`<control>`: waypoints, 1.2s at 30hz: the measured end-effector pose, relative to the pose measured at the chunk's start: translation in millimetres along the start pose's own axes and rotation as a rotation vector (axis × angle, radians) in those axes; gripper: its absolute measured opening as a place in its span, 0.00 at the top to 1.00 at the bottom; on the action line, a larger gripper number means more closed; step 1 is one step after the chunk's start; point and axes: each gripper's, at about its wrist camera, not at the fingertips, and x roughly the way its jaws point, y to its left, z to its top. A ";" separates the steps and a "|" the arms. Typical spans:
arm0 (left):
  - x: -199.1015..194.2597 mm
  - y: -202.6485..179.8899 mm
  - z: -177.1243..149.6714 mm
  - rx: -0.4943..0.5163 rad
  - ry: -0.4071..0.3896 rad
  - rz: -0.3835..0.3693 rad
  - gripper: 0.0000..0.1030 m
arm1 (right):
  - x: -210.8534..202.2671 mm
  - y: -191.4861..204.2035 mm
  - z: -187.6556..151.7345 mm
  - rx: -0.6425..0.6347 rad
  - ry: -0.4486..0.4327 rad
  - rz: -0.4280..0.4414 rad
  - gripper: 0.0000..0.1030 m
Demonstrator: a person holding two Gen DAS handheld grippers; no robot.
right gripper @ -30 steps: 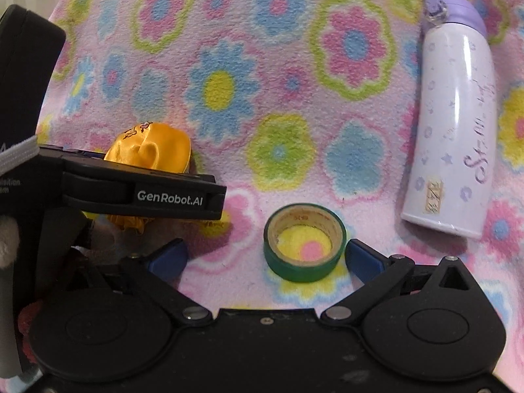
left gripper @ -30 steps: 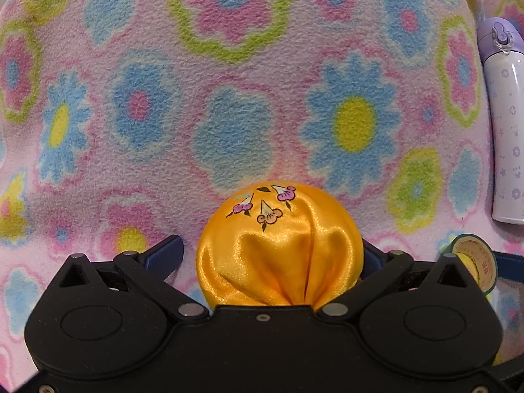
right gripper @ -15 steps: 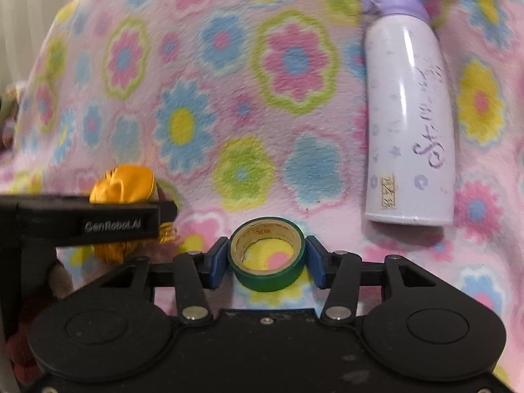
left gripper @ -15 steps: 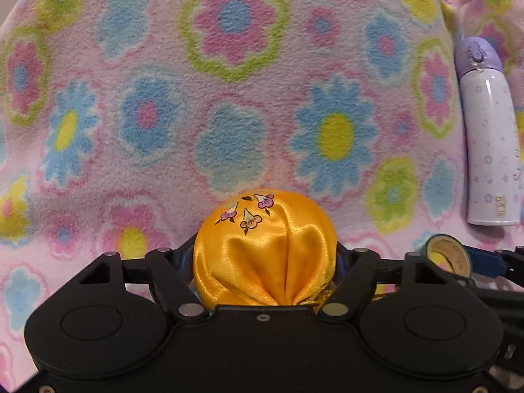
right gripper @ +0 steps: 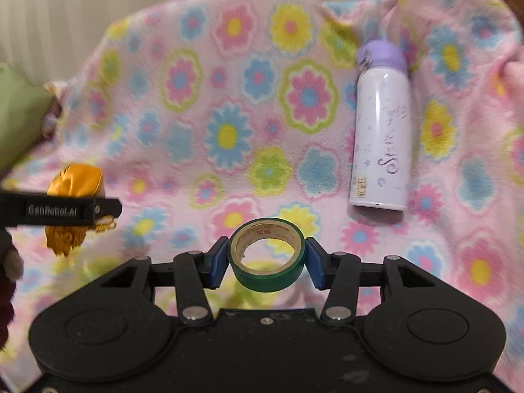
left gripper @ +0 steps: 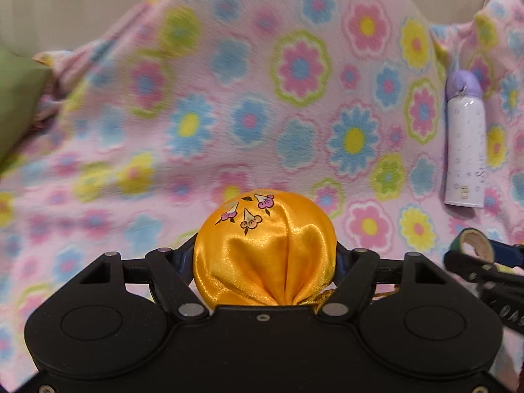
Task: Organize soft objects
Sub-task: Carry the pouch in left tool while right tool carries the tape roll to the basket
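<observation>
1. Left wrist view: left gripper (left gripper: 265,258) clamped on an orange satin pouch (left gripper: 265,249), round and stuffed, with small flower embroidery on top. Jaws press both flanks; the gathered neck of the pouch sits against the gripper body, gold cord showing at its right.
2. Pouch is held clear of the floral fleece blanket (left gripper: 229,114), which looks motion-blurred on the left of frame.
3. Right wrist view: right gripper (right gripper: 267,263) closed on a green tape roll (right gripper: 267,257). Blue pads (right gripper: 217,263) bear on the roll's outer wall at opposite sides; the roll's open core faces up and toward the camera, cardboard liner visible with red print.
4. Tape roll appears lifted off the blanket (right gripper: 229,137); its shadow lies on the fleece beneath.
5. White thermos bottle with lilac cap (right gripper: 381,127) lies on the blanket up and right of the tape roll, well apart, cap pointing away.
6. Same bottle (left gripper: 465,144) shows at the right edge of the left view.
7. Right view also catches the left gripper from the side at far left, orange pouch (right gripper: 73,180) in it.
8. Green cushion (right gripper: 19,114) sits at the blanket's left edge; pale wall behind.
</observation>
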 end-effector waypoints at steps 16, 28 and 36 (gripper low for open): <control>-177.3 8.4 -88.6 0.003 -0.041 0.026 0.33 | -240.5 49.2 -61.9 0.101 -0.195 0.163 0.52; -240.2 0.1 -161.2 -0.021 -0.029 0.000 0.33 | -300.8 66.6 -141.8 0.147 -0.097 0.108 0.52; -247.4 -2.1 -185.4 -0.017 -0.011 0.010 0.32 | -316.7 60.1 -161.2 0.215 -0.066 0.046 0.52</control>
